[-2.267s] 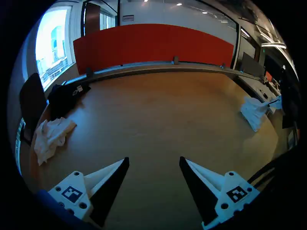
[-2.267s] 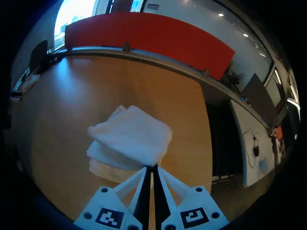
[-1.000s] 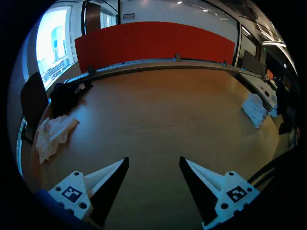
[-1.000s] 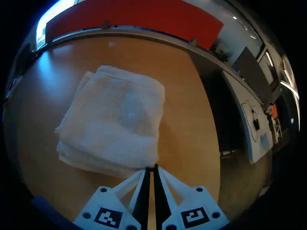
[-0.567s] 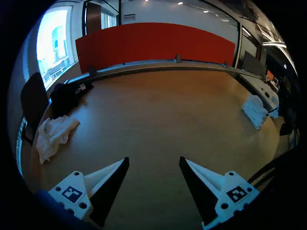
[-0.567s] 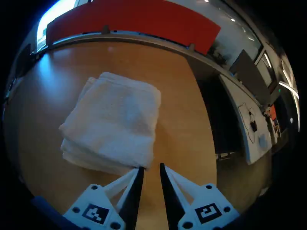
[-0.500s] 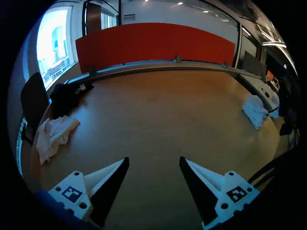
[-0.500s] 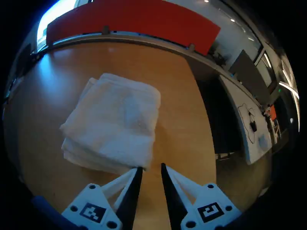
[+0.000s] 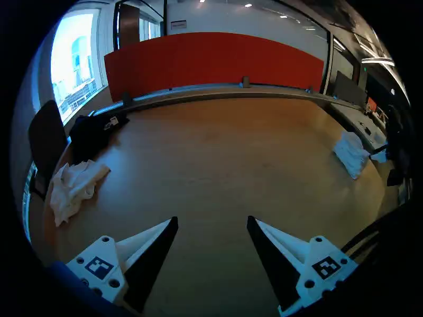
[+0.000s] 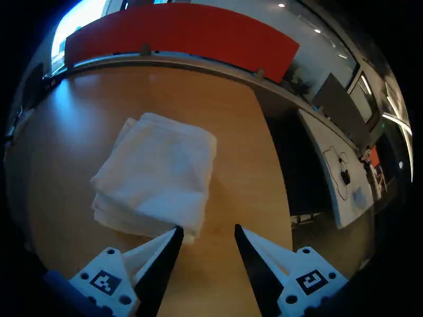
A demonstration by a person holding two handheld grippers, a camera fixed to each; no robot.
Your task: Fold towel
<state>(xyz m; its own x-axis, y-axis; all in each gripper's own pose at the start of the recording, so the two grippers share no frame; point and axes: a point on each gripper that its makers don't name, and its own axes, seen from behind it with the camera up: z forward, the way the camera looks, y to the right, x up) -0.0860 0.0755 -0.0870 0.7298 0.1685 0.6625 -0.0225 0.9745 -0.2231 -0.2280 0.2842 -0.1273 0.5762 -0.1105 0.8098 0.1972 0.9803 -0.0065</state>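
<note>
A folded white towel (image 10: 156, 179) lies flat on the wooden table (image 10: 238, 137) in the right gripper view. My right gripper (image 10: 209, 228) is open just behind the towel's near corner, with nothing between its fingers. In the left gripper view the same folded towel (image 9: 351, 153) lies far off at the table's right edge. My left gripper (image 9: 211, 219) hangs open over bare wood. A crumpled white towel (image 9: 71, 185) lies at the table's left edge.
A dark bag (image 9: 92, 134) sits beyond the crumpled towel, near a black chair (image 9: 45, 137). A red partition (image 9: 217, 58) runs along the table's far side. The table's right edge (image 10: 280, 174) drops off beside the folded towel, with another desk (image 10: 338, 179) beyond.
My right gripper has let go of the folded towel's corner, opened wide and drawn back a little. The towel now lies flat. The left gripper has stayed still.
</note>
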